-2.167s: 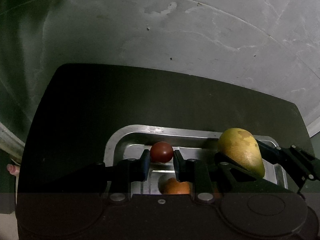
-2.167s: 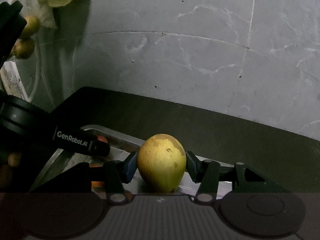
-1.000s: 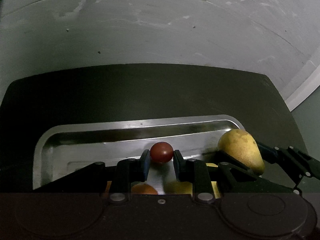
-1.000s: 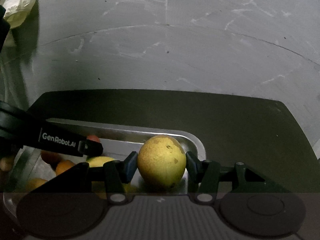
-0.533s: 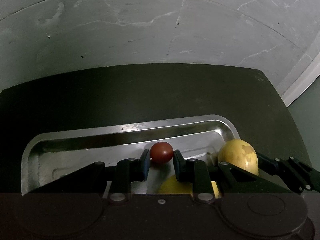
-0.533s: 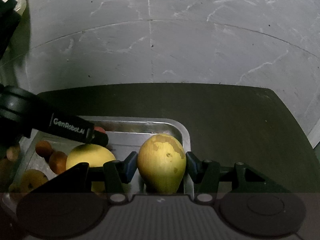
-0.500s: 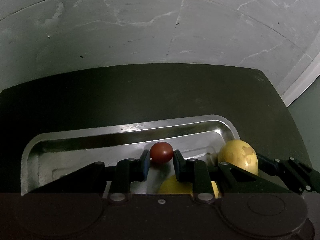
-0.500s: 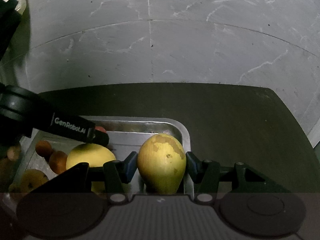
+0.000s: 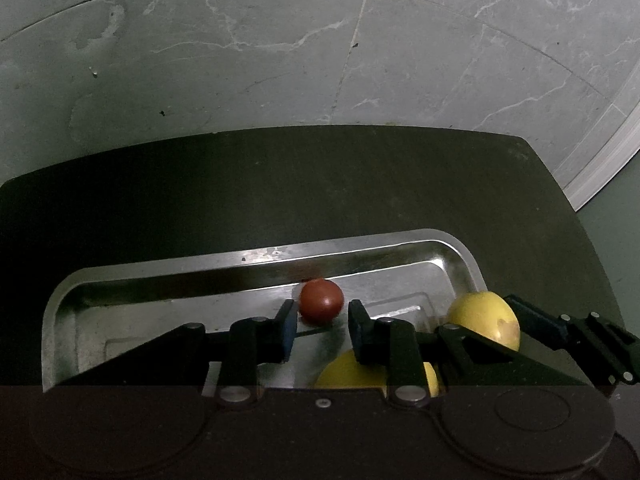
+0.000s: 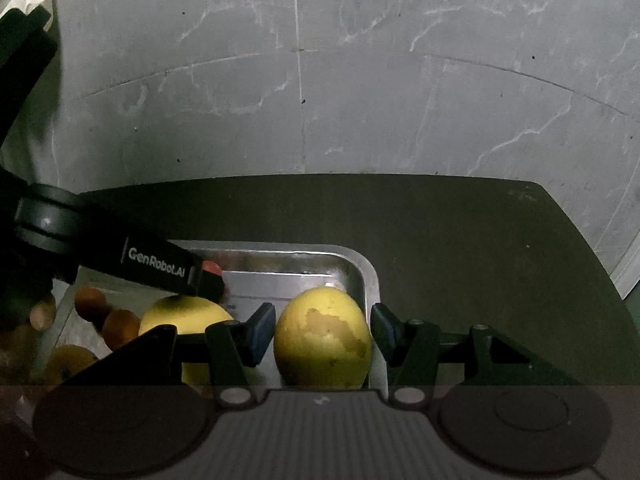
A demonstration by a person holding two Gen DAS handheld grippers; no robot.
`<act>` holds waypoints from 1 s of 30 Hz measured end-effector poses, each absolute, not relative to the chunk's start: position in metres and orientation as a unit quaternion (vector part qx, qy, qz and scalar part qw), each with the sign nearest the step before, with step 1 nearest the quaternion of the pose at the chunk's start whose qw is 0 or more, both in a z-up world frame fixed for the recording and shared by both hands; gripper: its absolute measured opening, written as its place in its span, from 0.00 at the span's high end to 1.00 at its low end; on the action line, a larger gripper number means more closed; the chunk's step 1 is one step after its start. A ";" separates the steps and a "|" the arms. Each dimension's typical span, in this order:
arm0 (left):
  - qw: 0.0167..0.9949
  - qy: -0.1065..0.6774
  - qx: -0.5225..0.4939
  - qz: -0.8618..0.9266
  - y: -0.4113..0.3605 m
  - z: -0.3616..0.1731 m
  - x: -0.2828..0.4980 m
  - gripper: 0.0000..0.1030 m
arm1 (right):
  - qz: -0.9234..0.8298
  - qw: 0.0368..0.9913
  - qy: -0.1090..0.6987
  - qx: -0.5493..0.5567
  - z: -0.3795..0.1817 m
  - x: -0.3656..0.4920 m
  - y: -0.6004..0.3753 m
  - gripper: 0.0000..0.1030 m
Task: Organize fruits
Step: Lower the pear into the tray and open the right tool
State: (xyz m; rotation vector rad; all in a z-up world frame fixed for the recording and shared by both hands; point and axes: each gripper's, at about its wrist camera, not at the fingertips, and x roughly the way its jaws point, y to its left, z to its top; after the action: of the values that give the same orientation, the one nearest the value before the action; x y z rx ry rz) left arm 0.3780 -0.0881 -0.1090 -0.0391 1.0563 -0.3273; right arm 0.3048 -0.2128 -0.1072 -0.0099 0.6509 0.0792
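left gripper [image 9: 322,322]: jaws apart, gaps either side of red fruit [image 9: 321,301], which sits in tray [image 9: 256,266].
right gripper [image 10: 323,334]: jaws apart, mango [image 10: 323,338] between them, by tray's right wall.
risk: round fruit may roll on pull-back if a pad clips it; mango may tip onto second mango [image 10: 186,316] to its left.
surface: dark table [image 9: 280,184].
room: grey tiled floor [image 9: 280,60] ahead.

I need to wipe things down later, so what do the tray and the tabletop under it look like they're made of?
The tray looks like bare metal, probably stainless steel or aluminium: silvery, with bright glints along its rolled rim and a pressed, reflective floor. The tabletop is dark and matte with no glare; whether wood, laminate or plastic cannot be told.
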 end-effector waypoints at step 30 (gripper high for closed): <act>0.871 0.468 -0.039 -0.148 -0.057 -0.090 0.369 0.20 | -0.006 0.955 0.295 0.001 -0.090 0.294 -0.202 0.07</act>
State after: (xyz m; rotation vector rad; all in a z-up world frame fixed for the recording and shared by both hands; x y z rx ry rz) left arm 0.3688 -0.0570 -0.0896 -0.0821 0.9775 -0.3097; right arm 0.2945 -0.2023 -0.0904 0.0014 0.5996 -0.0113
